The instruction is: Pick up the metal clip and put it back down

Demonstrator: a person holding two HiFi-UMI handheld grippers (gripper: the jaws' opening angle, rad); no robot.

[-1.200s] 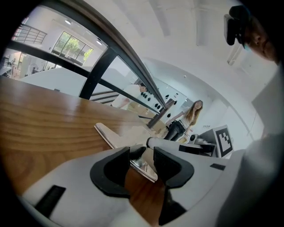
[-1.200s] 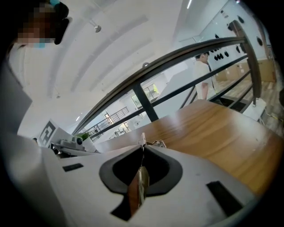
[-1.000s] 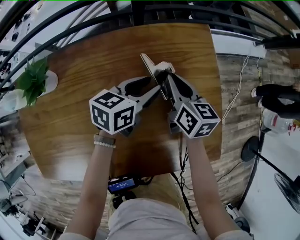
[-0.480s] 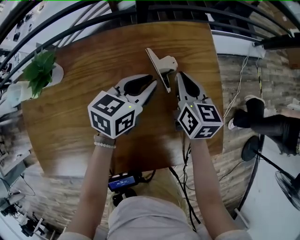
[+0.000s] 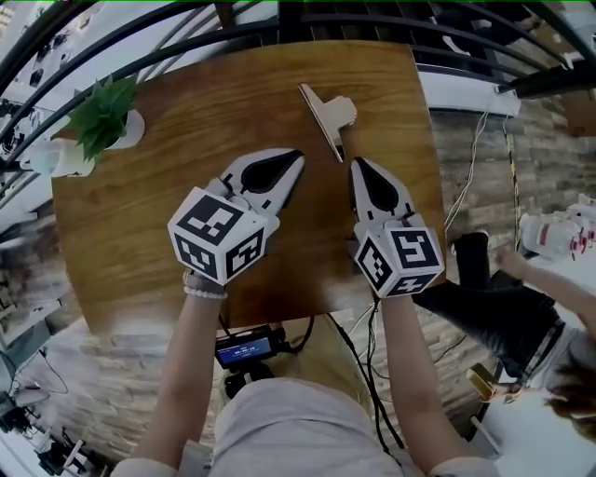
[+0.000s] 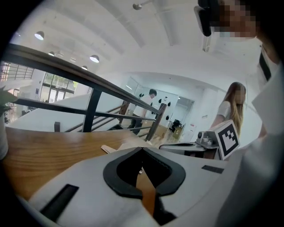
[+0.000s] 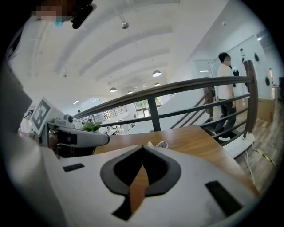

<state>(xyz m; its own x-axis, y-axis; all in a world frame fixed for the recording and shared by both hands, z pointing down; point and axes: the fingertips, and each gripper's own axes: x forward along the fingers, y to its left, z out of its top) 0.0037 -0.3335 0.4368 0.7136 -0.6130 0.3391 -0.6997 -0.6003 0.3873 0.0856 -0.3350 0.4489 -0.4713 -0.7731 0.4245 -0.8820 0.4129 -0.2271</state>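
The metal clip [image 5: 328, 115], pale with a long flat blade, lies free on the wooden table [image 5: 168, 214] near its far edge. Both grippers hover a short way back from it, apart from it and from each other. My left gripper [image 5: 298, 156] has just been closing and is shut with nothing between its jaws; its tip [image 6: 142, 150] points toward the clip [image 6: 111, 149], which shows just beyond it. My right gripper [image 5: 355, 162] is shut and empty too. In the right gripper view its tip [image 7: 143, 147] hides most of the clip [image 7: 160, 144].
A potted green plant [image 5: 102, 115] stands at the table's far left corner. A dark metal railing [image 5: 279, 28] runs behind the far edge. Cables [image 5: 372, 354] hang below the near edge. A person in dark clothes [image 5: 494, 307] is at the right, off the table.
Both grippers have drawn back from the clip toward me and risen. The clip, earlier between their tips, now lies alone on the table. The left jaws have closed.
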